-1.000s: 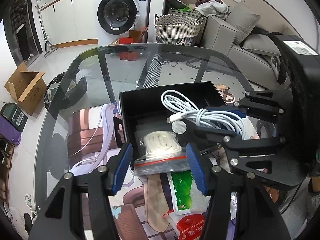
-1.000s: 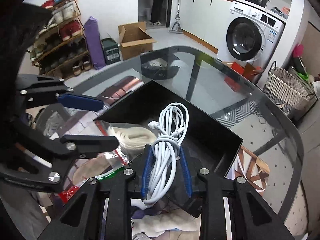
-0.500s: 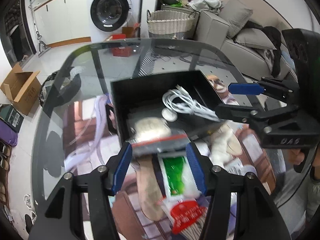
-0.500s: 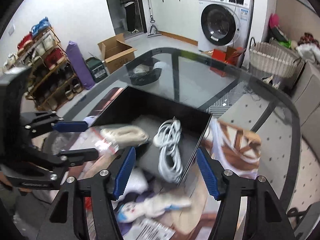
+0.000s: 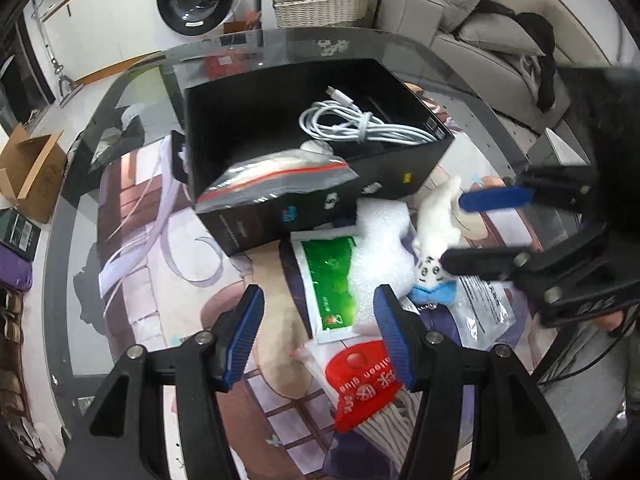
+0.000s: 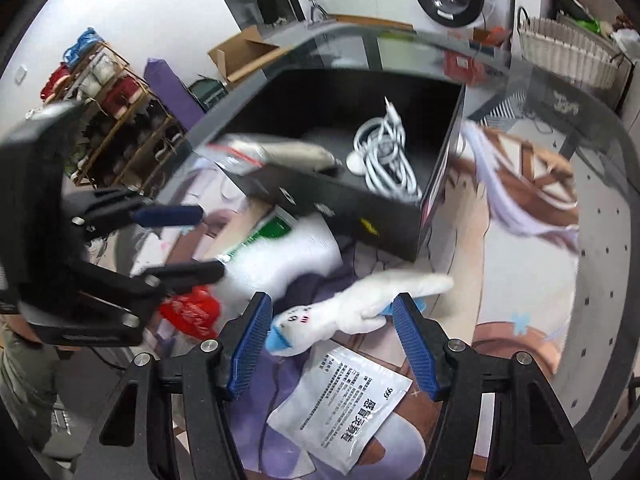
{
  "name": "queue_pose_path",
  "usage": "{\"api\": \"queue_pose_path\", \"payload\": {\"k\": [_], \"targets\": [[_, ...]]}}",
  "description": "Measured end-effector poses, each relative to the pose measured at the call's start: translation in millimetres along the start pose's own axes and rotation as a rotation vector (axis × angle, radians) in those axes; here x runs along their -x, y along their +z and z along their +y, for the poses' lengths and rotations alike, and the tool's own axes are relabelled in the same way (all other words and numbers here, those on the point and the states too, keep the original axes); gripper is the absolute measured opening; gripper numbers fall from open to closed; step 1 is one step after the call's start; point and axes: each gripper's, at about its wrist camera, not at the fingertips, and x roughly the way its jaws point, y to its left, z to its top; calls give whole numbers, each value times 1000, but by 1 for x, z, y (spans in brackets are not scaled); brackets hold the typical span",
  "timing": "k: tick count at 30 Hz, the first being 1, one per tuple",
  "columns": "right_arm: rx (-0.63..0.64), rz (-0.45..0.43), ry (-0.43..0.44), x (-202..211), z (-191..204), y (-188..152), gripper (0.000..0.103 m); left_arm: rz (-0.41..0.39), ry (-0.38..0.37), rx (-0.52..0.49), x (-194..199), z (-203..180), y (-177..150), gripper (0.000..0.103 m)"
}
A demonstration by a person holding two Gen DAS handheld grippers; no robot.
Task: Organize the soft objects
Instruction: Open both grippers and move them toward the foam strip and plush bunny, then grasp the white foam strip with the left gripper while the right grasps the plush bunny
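Note:
A black box [image 5: 260, 92] [image 6: 344, 200] stands on the glass table and holds a coiled white cable [image 5: 360, 126] [image 6: 384, 160]. A zip bag with a red seal [image 5: 276, 180] [image 6: 272, 150] lies over the box's near rim. My left gripper [image 5: 318, 336] is open and empty above a green packet [image 5: 330, 276]. My right gripper [image 6: 332, 344] is open, its fingers on either side of a white plush toy with a blue bow [image 6: 352, 308] [image 5: 436, 224] lying on the mat. A white foam piece [image 5: 380, 248] [image 6: 292, 256] lies beside the toy.
A red balloon-glue packet [image 5: 360, 384] and a white sachet [image 6: 340, 404] [image 5: 484, 308] lie at the near edge of the printed mat [image 6: 520, 280]. A wicker basket [image 5: 320, 4], sofa [image 5: 480, 40] and shoe rack [image 6: 112, 108] stand around the table.
My right gripper let go of the white cable into the box, opened, and moved back down to the plush toy. My left gripper pulled back from the zip bag toward the near edge.

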Motion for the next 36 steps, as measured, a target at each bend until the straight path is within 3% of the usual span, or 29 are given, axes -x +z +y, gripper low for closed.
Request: {"api": "queue_pose_path", "payload": {"k": [10, 21, 23, 25, 28, 32, 36], "targets": [[-17, 54, -9, -32, -7, -4, 58, -16, 7, -57, -3, -19, 7, 58], [-20, 56, -6, -21, -22, -9, 58, 16, 27, -90, -29, -44, 23, 58], [-39, 43, -4, -17, -28, -8, 58, 29, 14, -89, -35, -46, 25, 52], [-37, 33, -13, -18, -29, -7, 59, 49, -33, -76, -37, -44, 27, 32], [-43, 35, 5, -26, -28, -2, 59, 47, -22, -77, -34, -41, 25, 30], [14, 44, -42, -32, -23, 1, 37, 36, -34, -88, -24, -36, 17, 29], [110, 74, -57, -27, -10, -3, 31, 7, -53, -96, 1, -28, 8, 28]]}}
